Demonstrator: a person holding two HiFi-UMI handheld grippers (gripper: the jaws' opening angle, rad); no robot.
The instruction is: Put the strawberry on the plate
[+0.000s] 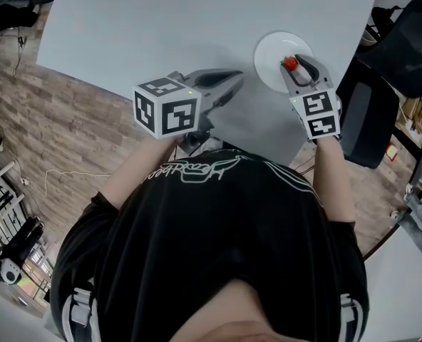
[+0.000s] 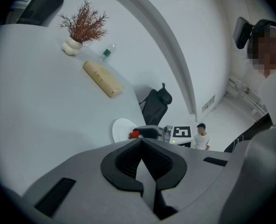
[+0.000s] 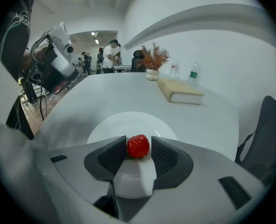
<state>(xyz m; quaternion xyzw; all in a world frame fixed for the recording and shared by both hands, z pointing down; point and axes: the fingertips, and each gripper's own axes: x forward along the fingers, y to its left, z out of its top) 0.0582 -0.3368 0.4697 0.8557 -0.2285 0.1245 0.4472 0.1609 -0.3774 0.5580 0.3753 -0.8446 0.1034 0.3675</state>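
Observation:
A red strawberry (image 3: pixel 138 146) sits between the pads of my right gripper (image 3: pixel 138 148), which is shut on it just above the near part of the white plate (image 3: pixel 124 125). From the head view the strawberry (image 1: pixel 291 64) hangs over the plate (image 1: pixel 268 52) at the table's right edge, in the right gripper (image 1: pixel 294 67). My left gripper (image 1: pixel 234 78) hovers over the grey table (image 1: pixel 161 27) to the left of the plate, jaws together and empty. In the left gripper view its tips (image 2: pixel 141 141) meet, and the plate (image 2: pixel 119 127) and strawberry (image 2: pixel 134 134) lie beyond.
A tan book (image 3: pixel 180 93) lies farther along the table, with a vase of dried twigs (image 3: pixel 153 62) and a bottle (image 3: pixel 193 73) behind it. A black office chair (image 1: pixel 382 84) stands right of the table edge. People (image 3: pixel 111 55) stand far off.

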